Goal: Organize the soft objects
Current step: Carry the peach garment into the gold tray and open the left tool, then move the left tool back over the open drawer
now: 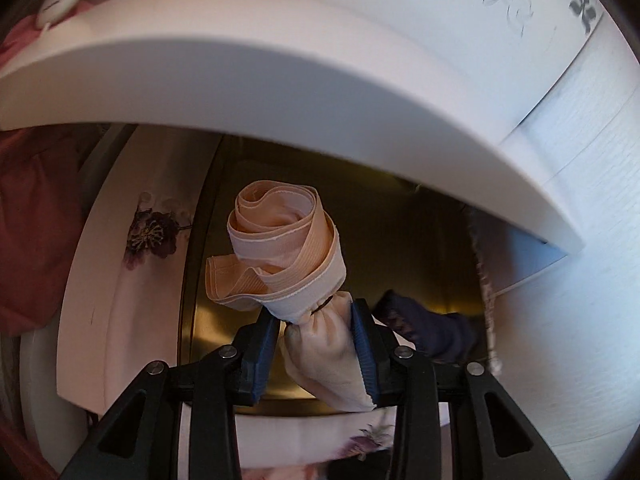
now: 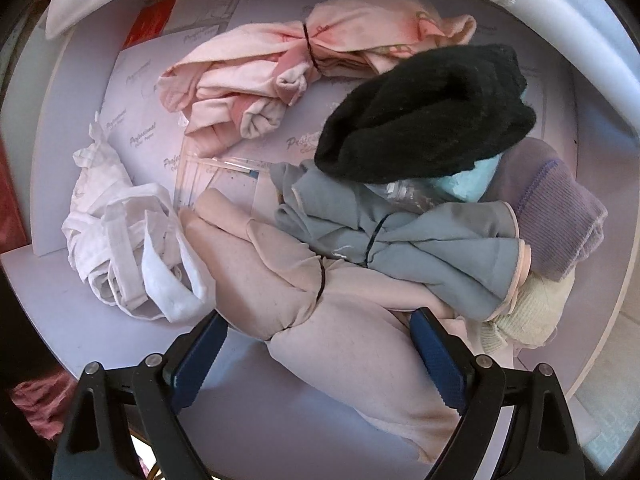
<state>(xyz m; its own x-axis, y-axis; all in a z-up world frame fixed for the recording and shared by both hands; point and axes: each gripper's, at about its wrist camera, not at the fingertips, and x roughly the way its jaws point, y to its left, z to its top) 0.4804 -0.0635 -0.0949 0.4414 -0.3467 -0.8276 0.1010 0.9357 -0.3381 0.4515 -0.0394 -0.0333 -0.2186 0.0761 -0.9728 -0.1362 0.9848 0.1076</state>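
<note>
A home clothes-storage spot: a white drawer-like tray (image 2: 132,332) heaped with banded pink (image 2: 280,64), grey (image 2: 420,240) and black (image 2: 424,116) garments; at 9 o'clock, floral white fabric (image 1: 152,236).

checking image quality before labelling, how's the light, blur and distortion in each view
Left wrist view: strong fisheye bending of the white shelf, bright wall at right, dim brassy interior behind the sharp peach bundle. Right wrist view: even, soft light, bluish cast, clothes sharp, black sock loses detail, edges curved.
</note>
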